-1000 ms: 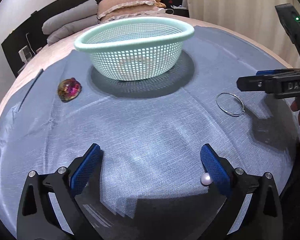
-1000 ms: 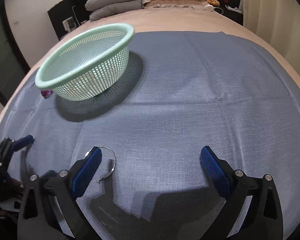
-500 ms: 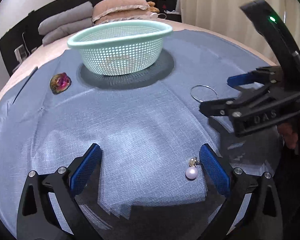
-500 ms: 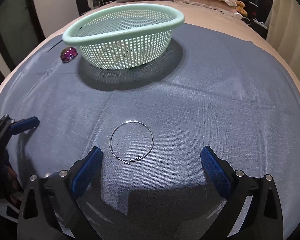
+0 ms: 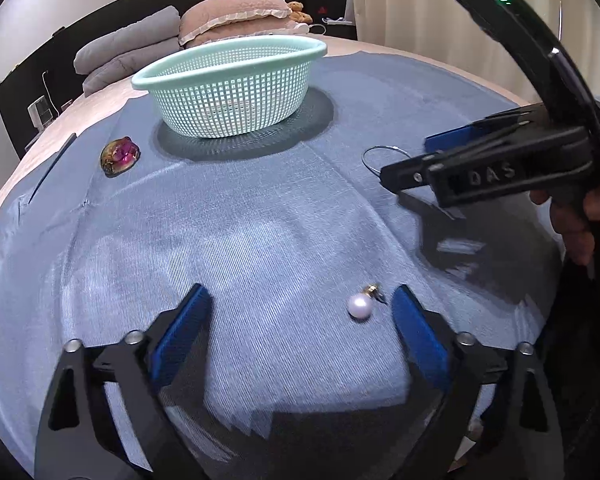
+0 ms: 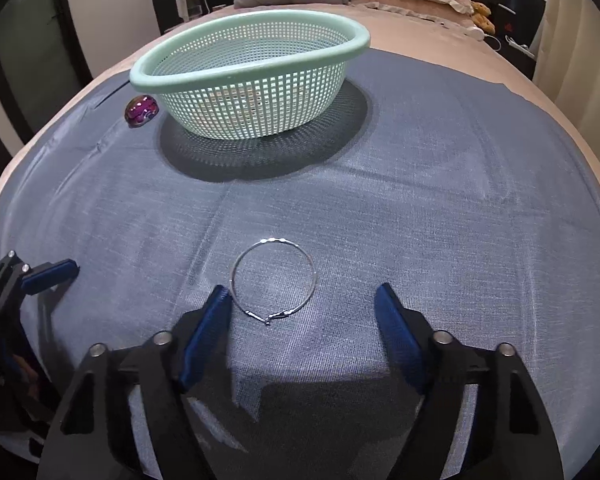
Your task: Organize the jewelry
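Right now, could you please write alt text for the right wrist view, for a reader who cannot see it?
The open right gripper hovers low over a blue cloth, a thin silver hoop lying flat just beyond its blue fingertips. Farther back stands a mint green mesh basket, a purple gem piece beside it; the left gripper shows at the left edge.

Both cameras sit low and close over the blue cloth (image 5: 260, 220), looking out between their own fingers toward the green basket (image 5: 228, 92). The left one looks from the left, the right one from the right. Both see the basket and the silver hoop (image 6: 274, 280).
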